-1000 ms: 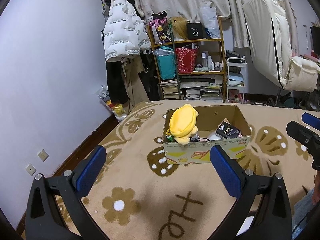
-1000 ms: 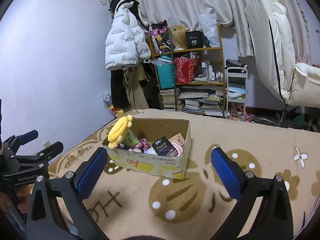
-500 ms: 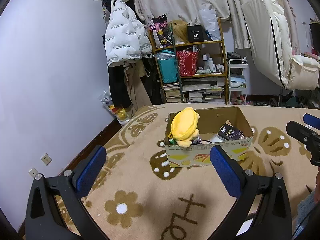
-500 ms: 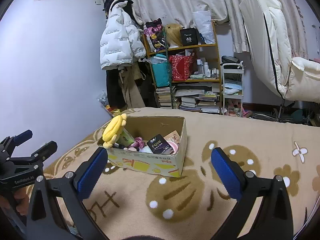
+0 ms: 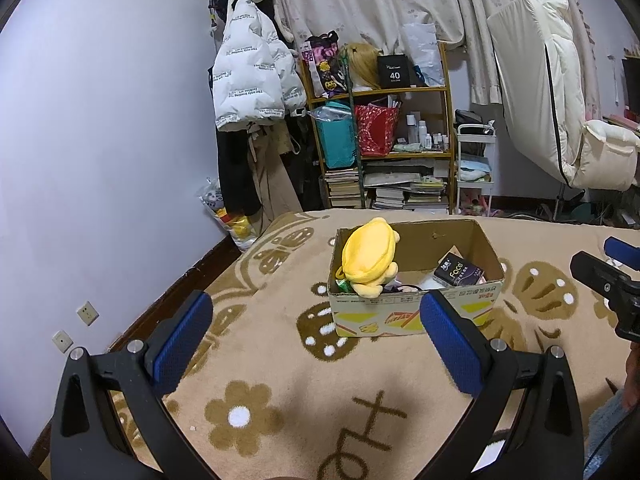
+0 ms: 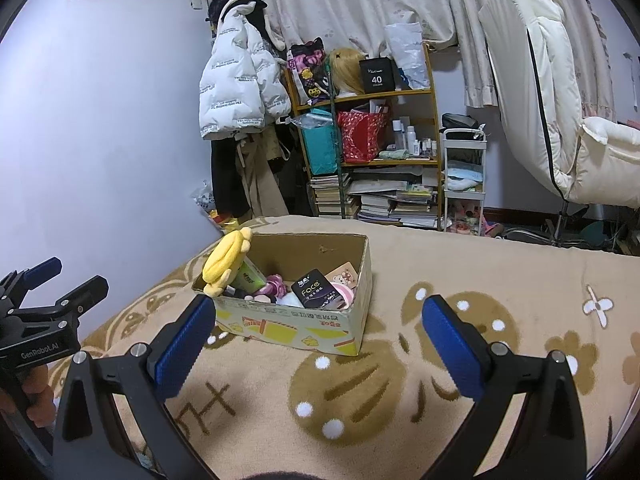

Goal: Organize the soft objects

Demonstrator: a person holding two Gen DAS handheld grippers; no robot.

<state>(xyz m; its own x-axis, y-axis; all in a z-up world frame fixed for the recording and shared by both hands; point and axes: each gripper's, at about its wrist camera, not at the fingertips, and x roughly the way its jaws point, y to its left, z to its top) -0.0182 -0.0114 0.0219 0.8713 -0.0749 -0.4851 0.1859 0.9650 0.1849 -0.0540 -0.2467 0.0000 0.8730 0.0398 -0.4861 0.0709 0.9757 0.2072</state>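
A cardboard box is shown resting on a beige blanket patterned with brown flowers and mushrooms; the blanket's far edge is met by a bookshelf. A yellow plush toy is propped in the box's left near corner, its long axis tilted upward and leaning over the rim. A dark tissue pack printed "Face" is seen lying in the box towards the right side. On the shelf a black box marked "40" is legible, and a white puffer jacket covered in repeated printed lines is hung beside it. The left gripper is held spread and empty short of the box; the right gripper is likewise spread and empty. Only in the right wrist view are a pink toy and a bear-printed card revealed inside the box, and "GenRobot.AI" is readable on the left gripper's body.
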